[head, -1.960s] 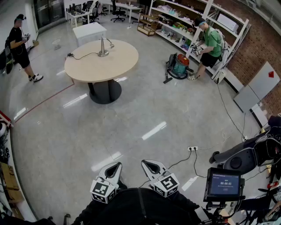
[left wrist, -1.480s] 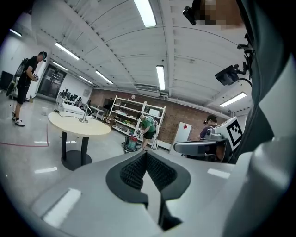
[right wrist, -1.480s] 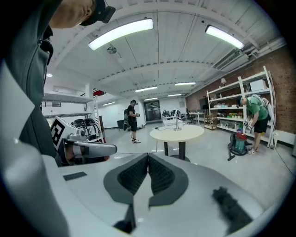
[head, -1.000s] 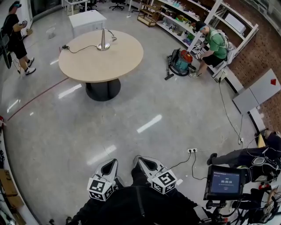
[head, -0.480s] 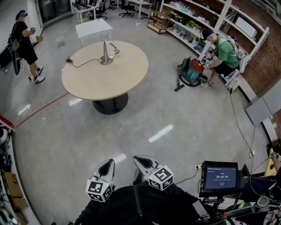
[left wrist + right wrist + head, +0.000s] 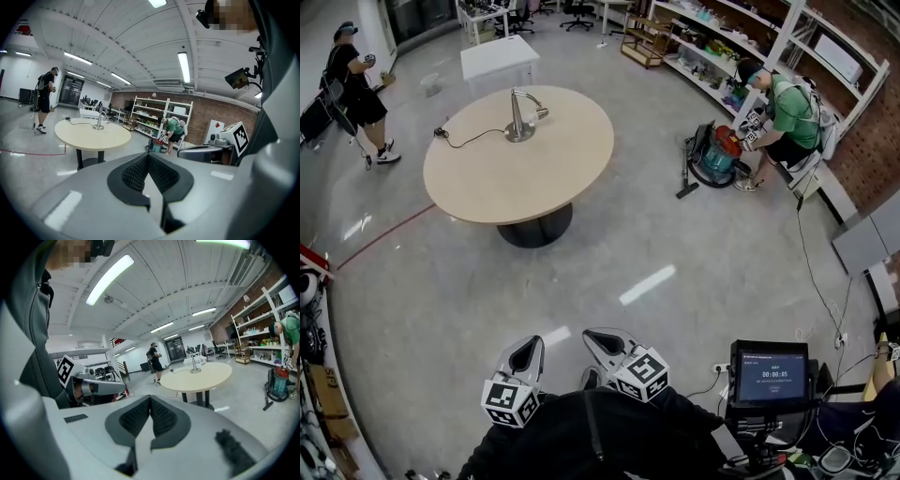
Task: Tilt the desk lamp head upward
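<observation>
The silver desk lamp [image 6: 520,116] stands on the far side of a round beige table [image 6: 534,178], its head bent down to the right and its black cord trailing left. The lamp [image 6: 99,120] shows small and far off in the left gripper view, and the lamp [image 6: 194,364] is just as distant in the right gripper view. Both grippers are held close to the body, several steps short of the table. My left gripper [image 6: 526,355] is shut and holds nothing. My right gripper [image 6: 602,344] is shut and empty too.
A person in black [image 6: 354,75] stands left of the table. A person in green [image 6: 789,105] bends at the shelves on the right, beside a vacuum cleaner [image 6: 722,155]. A white side table [image 6: 499,56] sits behind the round table. A screen on a stand [image 6: 769,377] is at my right.
The round table and lamp have shifted in the head view and sit somewhat nearer as the person walks. Both grippers have stayed shut and low by the body.
</observation>
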Motion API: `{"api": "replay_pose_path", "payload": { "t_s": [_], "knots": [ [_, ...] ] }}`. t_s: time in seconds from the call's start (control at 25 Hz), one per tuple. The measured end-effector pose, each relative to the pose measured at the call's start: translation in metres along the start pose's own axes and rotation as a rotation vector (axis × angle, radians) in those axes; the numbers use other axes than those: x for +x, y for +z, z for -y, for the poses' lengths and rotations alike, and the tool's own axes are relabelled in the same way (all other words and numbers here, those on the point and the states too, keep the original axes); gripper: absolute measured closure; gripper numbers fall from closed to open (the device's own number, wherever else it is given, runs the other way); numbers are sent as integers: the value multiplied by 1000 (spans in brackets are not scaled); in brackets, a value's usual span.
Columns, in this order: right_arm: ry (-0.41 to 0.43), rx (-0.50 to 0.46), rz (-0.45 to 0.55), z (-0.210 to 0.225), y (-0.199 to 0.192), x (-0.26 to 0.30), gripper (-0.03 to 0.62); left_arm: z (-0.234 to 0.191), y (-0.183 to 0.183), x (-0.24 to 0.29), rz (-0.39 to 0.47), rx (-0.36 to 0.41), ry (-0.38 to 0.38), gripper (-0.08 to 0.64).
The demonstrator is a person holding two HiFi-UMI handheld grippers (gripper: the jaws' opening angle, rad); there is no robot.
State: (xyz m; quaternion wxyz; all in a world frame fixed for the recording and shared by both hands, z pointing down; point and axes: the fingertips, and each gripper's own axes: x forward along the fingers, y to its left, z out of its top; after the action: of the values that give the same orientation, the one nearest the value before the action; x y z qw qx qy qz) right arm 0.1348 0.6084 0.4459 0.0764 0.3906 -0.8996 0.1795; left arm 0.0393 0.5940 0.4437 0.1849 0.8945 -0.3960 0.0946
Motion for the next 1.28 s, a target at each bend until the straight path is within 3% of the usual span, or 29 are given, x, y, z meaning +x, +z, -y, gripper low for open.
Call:
{"api": "replay_pose_path", "payload": {
  "t_s": [0.36, 0.6, 1.28],
  "knots": [
    [31, -13, -3, 26, 14, 13, 591, -11, 15, 25, 14, -8, 38, 554],
    [6, -15, -15, 45, 21, 39, 591, -35, 23, 47, 15, -5, 16, 554],
    [-94, -20, -18, 98, 80, 180, 591, -180, 80, 117, 23, -32, -68, 554]
  ]
}}
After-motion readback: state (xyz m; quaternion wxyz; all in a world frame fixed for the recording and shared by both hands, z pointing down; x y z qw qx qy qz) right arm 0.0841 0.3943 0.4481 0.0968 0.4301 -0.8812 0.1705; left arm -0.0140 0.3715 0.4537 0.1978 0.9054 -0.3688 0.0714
